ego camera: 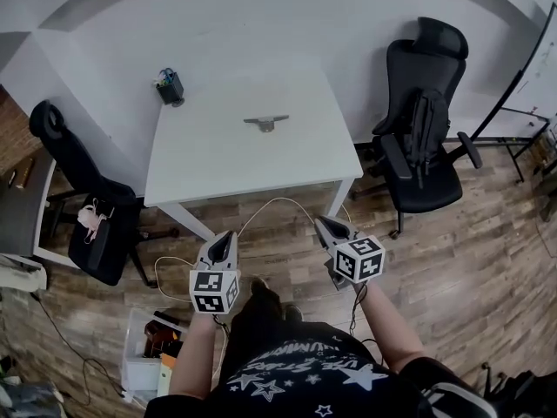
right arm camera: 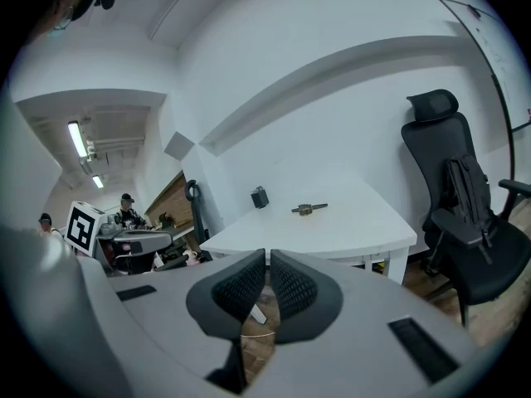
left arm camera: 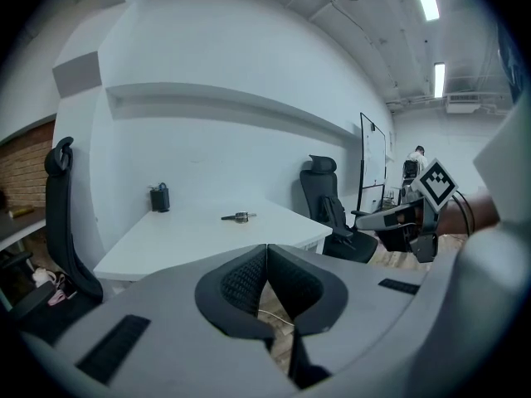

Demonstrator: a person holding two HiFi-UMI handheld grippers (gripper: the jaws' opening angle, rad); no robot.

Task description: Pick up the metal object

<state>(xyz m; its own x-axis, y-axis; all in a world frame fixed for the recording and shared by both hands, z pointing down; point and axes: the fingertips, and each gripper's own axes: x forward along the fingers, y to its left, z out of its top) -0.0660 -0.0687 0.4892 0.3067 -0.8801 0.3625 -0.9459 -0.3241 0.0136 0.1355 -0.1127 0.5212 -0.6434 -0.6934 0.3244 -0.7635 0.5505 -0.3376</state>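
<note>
The metal object (ego camera: 266, 123) is a small grey shaft with a thicker middle, lying near the centre of the white table (ego camera: 200, 159). It also shows as the metal object (left arm camera: 238, 216) in the left gripper view and the metal object (right arm camera: 309, 209) in the right gripper view. Both grippers hover over the wooden floor, short of the table's near edge and well apart from the object. My left gripper (ego camera: 226, 234) is shut with nothing in it, its pads (left arm camera: 249, 279) touching. My right gripper (ego camera: 320, 221) is also shut and empty, its pads (right arm camera: 292, 287) close together.
A black pen holder (ego camera: 170, 87) stands at the table's far left corner. One black office chair (ego camera: 425, 120) is right of the table, another chair (ego camera: 83, 194) left of it. Cables (ego camera: 278, 203) trail on the floor under the near table edge. A storage box (ego camera: 148, 347) sits by my left foot.
</note>
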